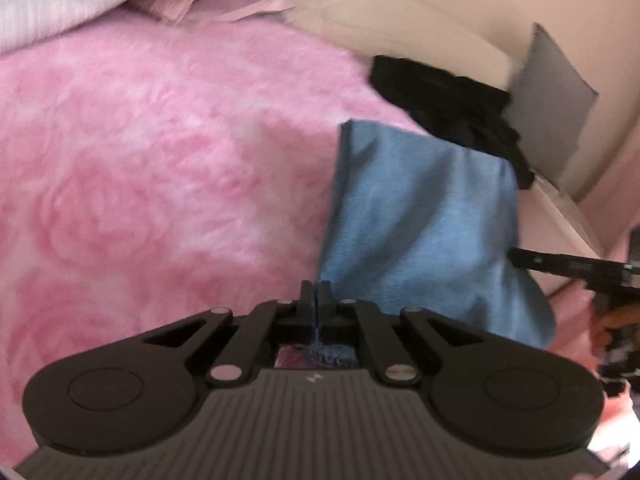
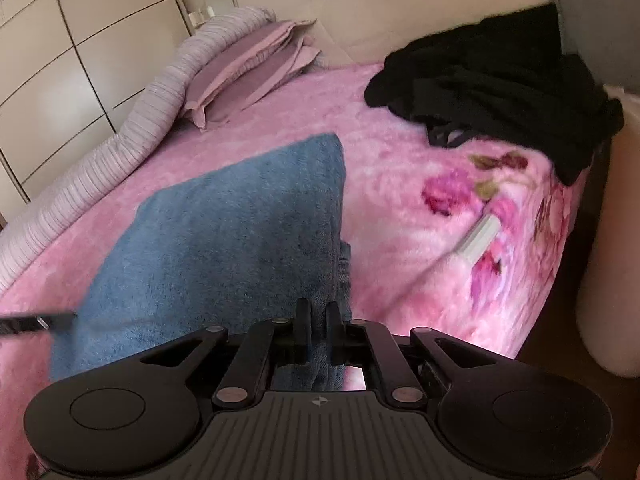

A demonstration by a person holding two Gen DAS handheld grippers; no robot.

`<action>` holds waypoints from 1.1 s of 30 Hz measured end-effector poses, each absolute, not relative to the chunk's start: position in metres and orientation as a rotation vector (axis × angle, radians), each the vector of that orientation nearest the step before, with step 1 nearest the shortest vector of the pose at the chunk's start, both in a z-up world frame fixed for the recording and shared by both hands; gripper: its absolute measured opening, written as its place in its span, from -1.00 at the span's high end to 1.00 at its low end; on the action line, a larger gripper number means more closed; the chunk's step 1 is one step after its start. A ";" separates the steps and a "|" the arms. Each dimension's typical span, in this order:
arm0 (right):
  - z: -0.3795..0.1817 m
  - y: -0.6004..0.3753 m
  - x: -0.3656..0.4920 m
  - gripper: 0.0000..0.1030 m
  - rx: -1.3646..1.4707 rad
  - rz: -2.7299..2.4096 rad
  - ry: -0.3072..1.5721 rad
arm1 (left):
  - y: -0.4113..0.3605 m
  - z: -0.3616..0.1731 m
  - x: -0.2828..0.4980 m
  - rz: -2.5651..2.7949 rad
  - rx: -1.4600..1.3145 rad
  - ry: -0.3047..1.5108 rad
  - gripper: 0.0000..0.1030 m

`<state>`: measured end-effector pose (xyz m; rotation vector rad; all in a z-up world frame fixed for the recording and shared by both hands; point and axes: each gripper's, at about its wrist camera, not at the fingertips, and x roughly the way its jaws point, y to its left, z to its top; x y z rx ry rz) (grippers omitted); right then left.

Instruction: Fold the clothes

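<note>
A blue towel [image 1: 424, 224] is held up over a pink fluffy bed cover [image 1: 140, 168]. My left gripper [image 1: 317, 292] is shut on one near edge of the towel. My right gripper [image 2: 319, 312] is shut on another near edge of the same blue towel [image 2: 224, 232], which slopes away from it over the bed cover [image 2: 400, 184]. The right gripper's finger shows at the right in the left wrist view [image 1: 560, 264]. The left gripper's finger shows at the left edge of the right wrist view [image 2: 36, 322].
A heap of black clothes [image 2: 500, 84] lies at the bed's far right corner, also in the left wrist view [image 1: 448, 100]. Pink pillows [image 2: 256, 64] and a rolled striped quilt [image 2: 132, 120] lie at the far left. A wardrobe [image 2: 60, 48] stands beyond. The bed edge [image 2: 552, 240] drops off on the right.
</note>
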<state>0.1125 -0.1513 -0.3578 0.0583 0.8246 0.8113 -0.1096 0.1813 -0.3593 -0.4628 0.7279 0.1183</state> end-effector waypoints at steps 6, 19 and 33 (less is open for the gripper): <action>-0.325 -0.177 0.138 0.16 0.215 0.823 0.885 | 0.211 -0.316 -0.098 0.054 -0.619 0.628 0.32; -0.321 -0.121 0.209 0.76 0.300 0.826 0.915 | 0.223 -0.342 0.026 -0.033 -0.776 0.738 0.77; -0.360 -0.126 0.213 0.79 0.295 0.777 0.893 | 0.213 -0.361 0.035 0.000 -0.613 0.656 0.72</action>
